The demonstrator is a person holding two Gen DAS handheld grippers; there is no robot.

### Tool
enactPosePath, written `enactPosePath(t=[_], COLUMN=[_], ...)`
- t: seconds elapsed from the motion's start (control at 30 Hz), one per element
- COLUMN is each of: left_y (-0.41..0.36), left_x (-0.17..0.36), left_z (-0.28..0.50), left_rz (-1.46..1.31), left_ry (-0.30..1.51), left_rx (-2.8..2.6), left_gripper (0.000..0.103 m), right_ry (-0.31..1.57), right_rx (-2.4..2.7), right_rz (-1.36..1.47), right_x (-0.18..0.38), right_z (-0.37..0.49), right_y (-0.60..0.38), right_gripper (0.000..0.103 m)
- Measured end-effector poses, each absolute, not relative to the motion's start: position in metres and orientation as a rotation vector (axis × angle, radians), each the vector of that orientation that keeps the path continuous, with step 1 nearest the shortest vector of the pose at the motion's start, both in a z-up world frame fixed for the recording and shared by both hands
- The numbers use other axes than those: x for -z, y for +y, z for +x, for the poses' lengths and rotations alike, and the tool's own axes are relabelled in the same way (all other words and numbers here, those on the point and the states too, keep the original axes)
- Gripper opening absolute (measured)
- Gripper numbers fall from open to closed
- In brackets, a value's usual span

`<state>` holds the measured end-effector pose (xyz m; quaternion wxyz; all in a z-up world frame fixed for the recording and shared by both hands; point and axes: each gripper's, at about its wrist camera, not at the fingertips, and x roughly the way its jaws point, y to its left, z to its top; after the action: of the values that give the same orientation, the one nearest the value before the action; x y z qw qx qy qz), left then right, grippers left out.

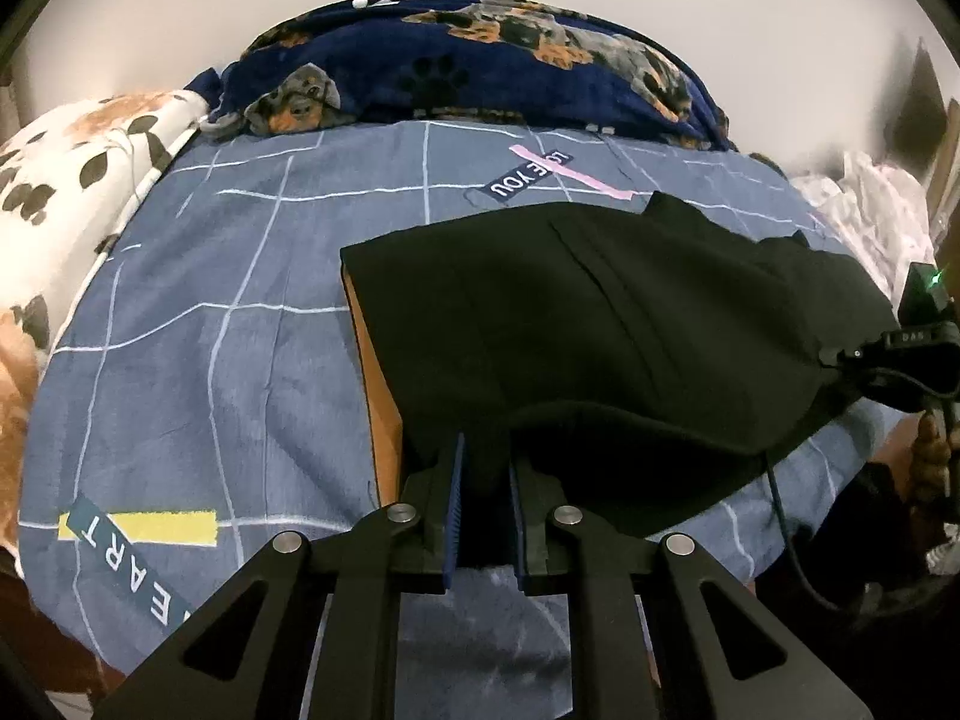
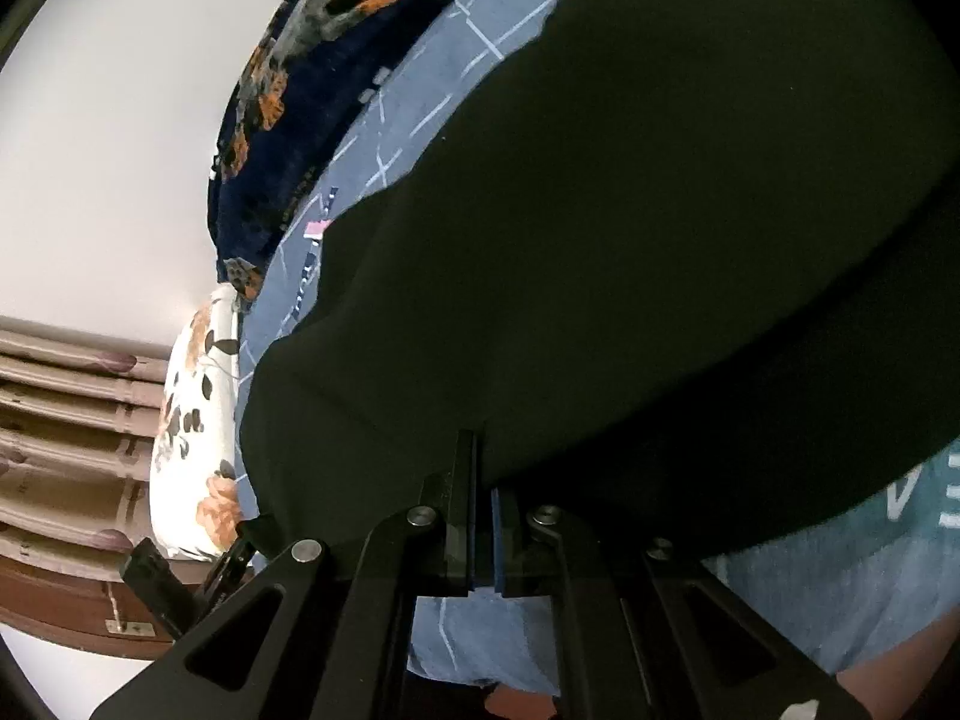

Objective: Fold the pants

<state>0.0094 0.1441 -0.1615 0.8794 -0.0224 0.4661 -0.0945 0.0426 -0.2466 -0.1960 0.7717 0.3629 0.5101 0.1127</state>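
In the left wrist view the left gripper (image 1: 486,468) clenched the near hem of the black pants (image 1: 600,324) spread over the blue bedsheet (image 1: 210,330), while in the right wrist view the right gripper (image 2: 485,480) pinched the pants' (image 2: 630,240) edge.

The pants (image 1: 630,324) are dark, matt cloth, smooth and soft. The bed sheet (image 1: 228,276) is thin blue cloth with small wrinkles. The blanket (image 1: 492,72) with dogs looks thick and fuzzy. Both grippers are matt black plastic with shiny round metal pins (image 1: 401,513).
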Motion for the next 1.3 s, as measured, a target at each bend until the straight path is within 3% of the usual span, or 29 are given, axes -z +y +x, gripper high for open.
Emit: enactPosePath(t=[0.23,0.57,0.83,1.07,1.3], left_y=[0.148,0.172,0.171,0.086,0.063], left_x=[0.165,0.163,0.096,0.153,0.180], left_z=[0.004,-0.016,-0.020,0.029,0.034], left_rz=[-0.037,-0.058,-0.045,0.039,0.035], left_ry=[0.974,1.026,0.832,0.949,0.983], left_rx=[0.187,0.097,0.035,0.211,0.211], left_gripper=[0.015,0.045,0.046,0.046,0.046], right_ry=[1.113,1.099,1.087,1.083,1.069], right_rx=[-0.249,-0.256,-0.264,-0.291,-0.296], right_rz=[0.792,0.829,0.829,0.868,0.815], right_x=[0.202,0.213,0.213,0.216,0.214], right_z=[0.034,0.026,0.025,0.024,0.025], right_y=[-0.246,-0.245,-0.245,-0.247,-0.244], right_gripper=[0.005,0.003,0.001,0.000,0.000])
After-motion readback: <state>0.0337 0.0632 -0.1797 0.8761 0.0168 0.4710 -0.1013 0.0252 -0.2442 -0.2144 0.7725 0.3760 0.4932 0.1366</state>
